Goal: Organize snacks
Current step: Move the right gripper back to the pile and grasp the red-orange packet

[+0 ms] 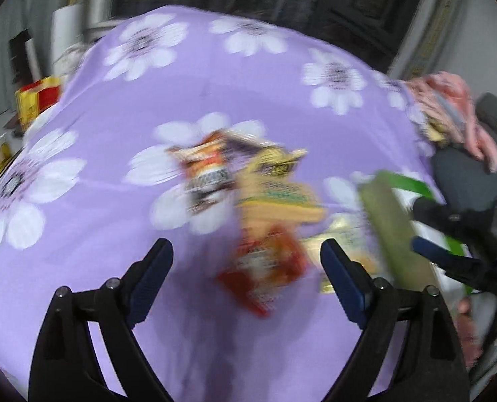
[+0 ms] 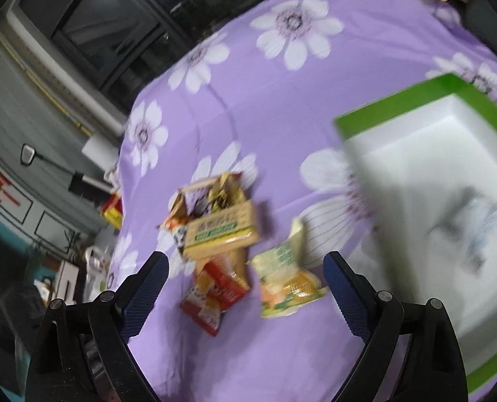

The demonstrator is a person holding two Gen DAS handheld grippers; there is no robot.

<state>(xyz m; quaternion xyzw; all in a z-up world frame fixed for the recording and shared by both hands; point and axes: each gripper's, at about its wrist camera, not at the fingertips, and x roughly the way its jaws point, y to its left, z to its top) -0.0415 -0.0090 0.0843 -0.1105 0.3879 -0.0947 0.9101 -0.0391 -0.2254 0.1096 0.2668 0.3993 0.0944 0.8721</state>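
Purple floral cloth [image 2: 275,77] covers the table, and every snack I can see lies loose on it. Working left to right in the right wrist view: a heap of packets [image 2: 211,207] with a tan wafer pack [image 2: 221,236] on top, a red packet [image 2: 215,296] just below it, then a pale yellow-green pouch [image 2: 286,278] lying apart, and further right the green-rimmed white box [image 2: 399,100]. I see no snack inside the box, though blur hides part of its floor, so I judge the sorting barely begun, with all the packets left to move. My left gripper [image 1: 246,283] hangs over the red packet with jaws wide and nothing between them. My right gripper [image 2: 245,288] is likewise spread wide and carrying nothing, above the red packet and pouch.
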